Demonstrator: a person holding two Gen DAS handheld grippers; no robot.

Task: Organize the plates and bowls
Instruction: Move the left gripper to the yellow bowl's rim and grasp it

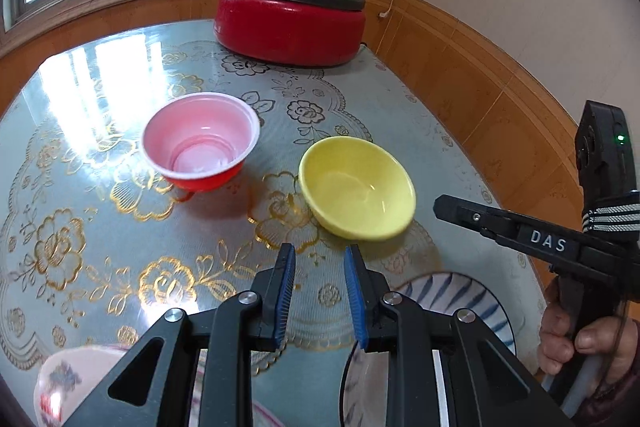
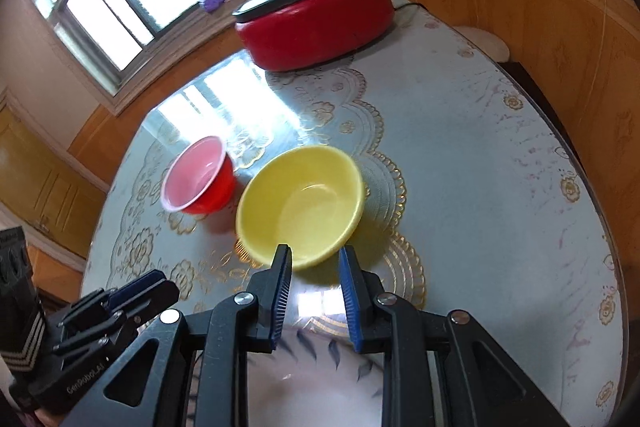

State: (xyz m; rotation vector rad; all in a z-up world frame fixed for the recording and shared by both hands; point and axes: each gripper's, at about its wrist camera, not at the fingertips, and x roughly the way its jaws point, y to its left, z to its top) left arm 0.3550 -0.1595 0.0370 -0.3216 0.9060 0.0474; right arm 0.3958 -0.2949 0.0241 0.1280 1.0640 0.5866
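A yellow bowl and a red bowl with a pale inside sit upright on the table, side by side and apart. My left gripper is open and empty, just short of the yellow bowl. My right gripper is open and empty, its fingertips at the yellow bowl's near rim; its body also shows in the left wrist view. A blue-striped plate lies under the grippers. A white patterned dish lies at the near left.
A red electric pot with a grey lid stands at the table's far edge. The table has a glossy floral cover. Wood-panelled walls and a window surround it. A pale cushion sits beyond the table's right edge.
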